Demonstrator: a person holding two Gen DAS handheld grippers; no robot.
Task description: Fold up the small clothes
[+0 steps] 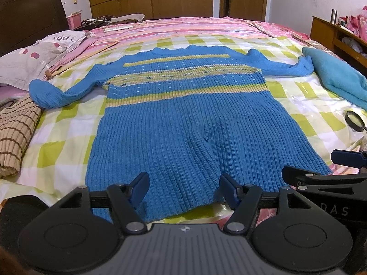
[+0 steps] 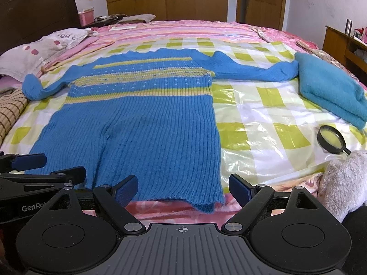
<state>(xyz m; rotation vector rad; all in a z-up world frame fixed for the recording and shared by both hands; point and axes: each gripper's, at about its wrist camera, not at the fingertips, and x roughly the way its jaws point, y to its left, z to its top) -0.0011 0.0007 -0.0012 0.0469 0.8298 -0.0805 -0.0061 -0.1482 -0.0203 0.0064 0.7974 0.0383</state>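
The blue sweater [image 1: 183, 114] lay flat, sleeves spread, on the bed [image 1: 68, 123]. Its hem sat between the parted fingers of the left hand-held gripper [image 1: 183, 190]; the right hand-held gripper [image 2: 183, 189], also empty, straddled the hem's right corner.

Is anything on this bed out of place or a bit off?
Two things. A magnifying glass lies on the checked sheet, right of the blue sweater, odd among clothes. The sweater also has a small puckered snag in its lower middle, where the ribs bunch; otherwise it lies flat, sleeves spread.
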